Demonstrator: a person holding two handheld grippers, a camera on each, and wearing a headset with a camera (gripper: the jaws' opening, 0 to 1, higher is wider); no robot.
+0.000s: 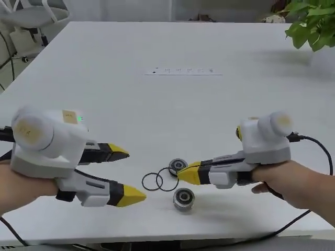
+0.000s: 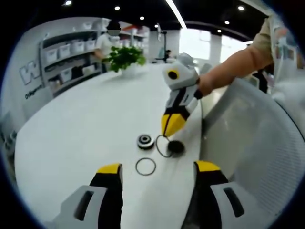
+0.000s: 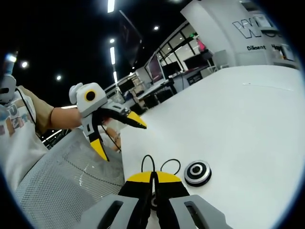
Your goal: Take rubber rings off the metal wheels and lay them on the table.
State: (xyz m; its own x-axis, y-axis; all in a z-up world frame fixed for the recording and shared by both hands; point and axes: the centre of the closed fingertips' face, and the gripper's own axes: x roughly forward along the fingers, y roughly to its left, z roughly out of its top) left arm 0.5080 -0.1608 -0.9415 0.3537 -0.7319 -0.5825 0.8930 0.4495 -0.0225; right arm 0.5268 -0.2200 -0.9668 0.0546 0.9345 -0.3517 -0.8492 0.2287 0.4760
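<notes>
**Mind the wheels crowding your right tips**

Your right gripper (image 1: 184, 174) has its jaws pressed together, tips at the edge of a thin black rubber ring (image 1: 168, 179). I cannot tell whether that ring is pinched or only touched. A second black rubber ring (image 1: 151, 181) lies flat on the white surface (image 1: 157, 104), slightly overlapping the first. Your left gripper (image 1: 126, 173) hovers wide open beside them, holding nothing.

Two small round metal wheels flank your right tips: the far metal wheel (image 1: 178, 166) just behind them and the near metal wheel (image 1: 184, 198) just in front.

If you lift now with a ring caught, the overlapping one may drag along. A sideways sweep of the tips could knock either wheel, and the near one sits close to the surface's front edge, so it might roll off. Whether a wheel still wears a ring is too small to judge, so check before you reach in.
</notes>
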